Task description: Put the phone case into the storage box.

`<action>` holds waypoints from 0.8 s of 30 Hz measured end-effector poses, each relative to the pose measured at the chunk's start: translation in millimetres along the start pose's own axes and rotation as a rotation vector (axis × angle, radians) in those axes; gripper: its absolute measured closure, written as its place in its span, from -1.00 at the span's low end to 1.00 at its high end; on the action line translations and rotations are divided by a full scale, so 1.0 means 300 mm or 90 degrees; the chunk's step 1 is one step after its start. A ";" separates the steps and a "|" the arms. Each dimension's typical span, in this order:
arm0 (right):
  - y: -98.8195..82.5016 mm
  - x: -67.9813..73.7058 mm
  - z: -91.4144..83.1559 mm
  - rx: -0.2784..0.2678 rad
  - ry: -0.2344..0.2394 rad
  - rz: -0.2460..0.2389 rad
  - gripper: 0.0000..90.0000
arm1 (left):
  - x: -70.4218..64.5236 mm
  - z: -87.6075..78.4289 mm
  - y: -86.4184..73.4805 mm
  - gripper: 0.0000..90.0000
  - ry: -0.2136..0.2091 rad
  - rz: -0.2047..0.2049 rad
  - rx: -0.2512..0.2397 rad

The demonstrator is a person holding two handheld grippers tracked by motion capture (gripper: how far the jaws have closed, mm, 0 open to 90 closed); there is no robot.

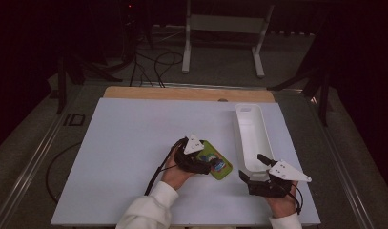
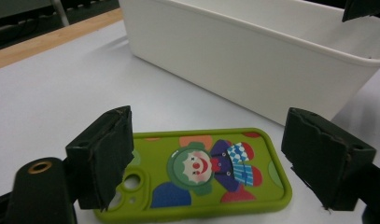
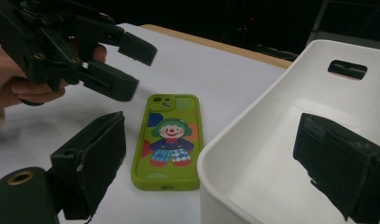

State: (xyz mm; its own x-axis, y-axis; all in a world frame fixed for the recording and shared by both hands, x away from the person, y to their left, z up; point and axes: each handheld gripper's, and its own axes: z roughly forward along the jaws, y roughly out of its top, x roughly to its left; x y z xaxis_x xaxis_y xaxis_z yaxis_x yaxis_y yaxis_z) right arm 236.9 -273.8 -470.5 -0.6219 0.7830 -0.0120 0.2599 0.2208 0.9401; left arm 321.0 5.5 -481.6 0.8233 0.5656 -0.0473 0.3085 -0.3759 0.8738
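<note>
A green phone case [image 1: 220, 165] with a clown picture lies flat on the white table, just left of a long white bin [image 1: 237, 136]. My left gripper [image 1: 209, 165] is open and low over the case's camera end. In the left gripper view the clown case [image 2: 201, 170] lies between the two black jaws of the left gripper [image 2: 206, 158], and the pads stand apart from it. The right gripper view has the case [image 3: 169, 140] beside the left gripper [image 3: 130, 70]. My right gripper [image 1: 252, 167] is open at the bin's near end, and its jaws straddle the bin's near wall [image 3: 253, 112].
A white board [image 1: 134, 143] covers the table, with a wooden strip [image 1: 182, 93] along its far edge. The bin's inside [image 3: 290, 140] holds nothing that I can see. A white metal stand [image 1: 225, 24] and cables [image 1: 153, 62] are on the floor beyond the table.
</note>
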 end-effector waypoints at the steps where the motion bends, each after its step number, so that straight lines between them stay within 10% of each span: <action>1: 0.000 -0.001 0.000 0.000 0.000 0.000 -0.79 | -0.003 0.006 0.002 -0.57 0.001 0.000 0.002; 24: 0.000 -0.002 -0.001 -0.005 -0.004 0.003 -0.79 | -0.029 0.137 0.012 0.40 0.008 -0.022 0.025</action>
State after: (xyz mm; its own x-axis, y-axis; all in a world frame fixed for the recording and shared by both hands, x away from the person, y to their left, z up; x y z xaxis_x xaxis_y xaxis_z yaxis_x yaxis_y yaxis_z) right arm 237.0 -274.5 -470.3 -0.6158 0.7878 -0.0093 0.2576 0.2125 0.9426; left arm 334.5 -30.8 -497.9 0.8058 0.5878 -0.0710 0.3552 -0.3840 0.8523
